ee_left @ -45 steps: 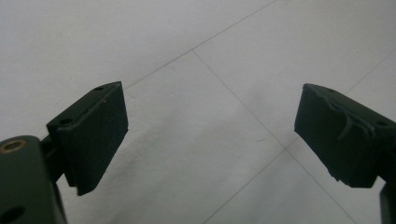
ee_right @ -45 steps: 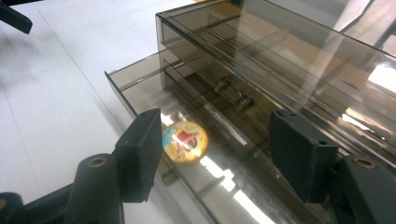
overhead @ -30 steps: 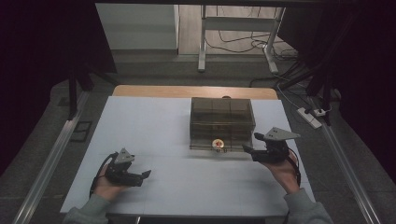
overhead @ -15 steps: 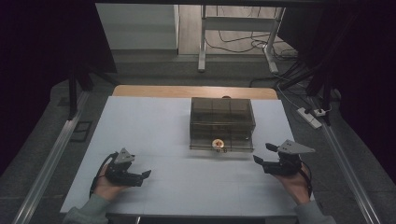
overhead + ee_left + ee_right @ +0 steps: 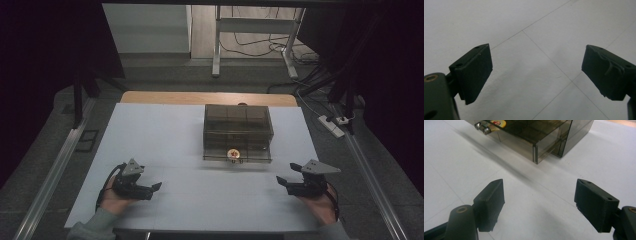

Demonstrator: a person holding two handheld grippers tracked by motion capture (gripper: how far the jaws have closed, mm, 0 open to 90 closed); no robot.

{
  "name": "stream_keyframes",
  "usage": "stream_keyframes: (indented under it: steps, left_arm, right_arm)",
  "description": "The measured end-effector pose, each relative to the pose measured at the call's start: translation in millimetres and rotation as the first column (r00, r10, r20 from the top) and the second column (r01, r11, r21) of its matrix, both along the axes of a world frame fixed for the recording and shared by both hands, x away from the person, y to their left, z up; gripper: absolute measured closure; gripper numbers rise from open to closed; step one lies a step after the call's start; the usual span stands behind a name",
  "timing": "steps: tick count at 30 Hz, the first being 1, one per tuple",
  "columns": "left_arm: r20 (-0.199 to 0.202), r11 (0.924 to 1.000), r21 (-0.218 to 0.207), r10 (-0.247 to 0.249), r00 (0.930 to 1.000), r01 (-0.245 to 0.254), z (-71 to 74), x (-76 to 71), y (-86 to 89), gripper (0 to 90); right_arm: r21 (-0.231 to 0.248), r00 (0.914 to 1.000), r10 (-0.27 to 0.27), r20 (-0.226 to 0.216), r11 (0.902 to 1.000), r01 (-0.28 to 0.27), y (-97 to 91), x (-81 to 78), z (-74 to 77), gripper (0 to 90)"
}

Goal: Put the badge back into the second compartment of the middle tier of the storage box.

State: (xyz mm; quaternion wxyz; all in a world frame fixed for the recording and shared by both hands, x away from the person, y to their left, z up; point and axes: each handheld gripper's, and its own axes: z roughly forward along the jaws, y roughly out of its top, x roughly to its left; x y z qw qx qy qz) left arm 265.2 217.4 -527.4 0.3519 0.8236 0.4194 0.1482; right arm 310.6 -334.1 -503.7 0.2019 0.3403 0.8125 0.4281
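A smoky see-through box [image 5: 237, 125] stands in the middle of the white table [image 5: 165, 130]. Its drawer front carries a metal knob [image 5: 482, 127] and a round yellow sticker [image 5: 233, 154], and seems to stick out a little from the housing. My right gripper [image 5: 280, 181] rests low over the table to the right of and nearer than the box, apart from it. Its jaws have just been opening and stand open, with bare table between them [image 5: 539, 192]. My left gripper [image 5: 156, 187] lies at the near left, open over bare table [image 5: 536, 60].
A strip of wooden tabletop [image 5: 150, 97] shows behind the white sheet. Metal rails [image 5: 55, 170] run along both sides. On the floor at the far right lie a power strip [image 5: 331, 125] and cables, behind a table frame [image 5: 217, 45].
My right gripper has drawn back from the box's front right corner towards the near right and sunk lower, its jaws wider apart. The left gripper has stayed put.
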Motion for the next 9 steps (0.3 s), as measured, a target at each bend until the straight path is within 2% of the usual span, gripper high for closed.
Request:
stream_keyframes:
  steps: [9]
  left_arm:
    - [-0.004,1.0,0.0,0.007,1.0,-0.007,-0.5,0.2,0.5,9.8]
  right_arm:
    - [0.002,1.0,0.0,0.008,1.0,0.0,0.0,1.3,-0.3,24.2]
